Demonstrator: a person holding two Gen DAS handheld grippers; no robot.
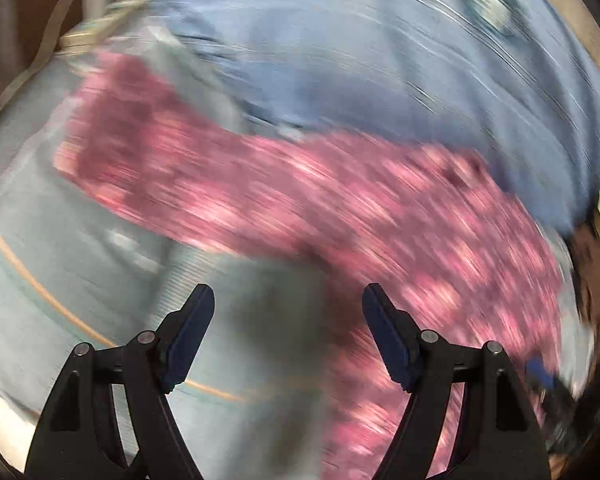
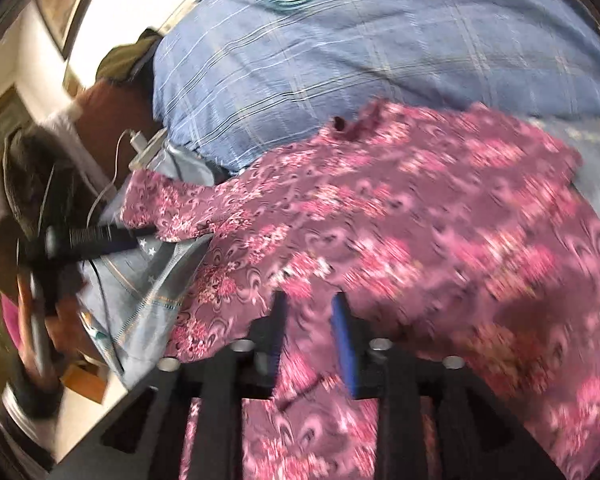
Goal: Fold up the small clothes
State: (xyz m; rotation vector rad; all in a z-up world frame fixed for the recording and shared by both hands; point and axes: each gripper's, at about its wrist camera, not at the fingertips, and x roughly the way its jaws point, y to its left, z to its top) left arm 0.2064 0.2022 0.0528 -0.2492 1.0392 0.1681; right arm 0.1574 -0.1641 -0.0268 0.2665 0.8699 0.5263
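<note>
1. Right claw [image 2: 310,332] is clamped on a raised fold of the pink floral garment [image 2: 400,216], likely to carry that edge over.
2. Left claw [image 1: 288,332] hangs spread wide, empty, above the light blue sheet [image 1: 60,260].
3. The garment lies spread across the bed, against a blue checked pillow [image 2: 340,52].

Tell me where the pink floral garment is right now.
The pink floral garment is spread on the light-blue sheet, just below the blue plaid pillow, with the right gripper closing on its near edge.

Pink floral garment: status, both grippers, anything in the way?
Left gripper open, empty, view blurred. Right gripper shut on pink floral garment. Garment spread on bed, blue checked pillow behind, touching its far edge.
</note>
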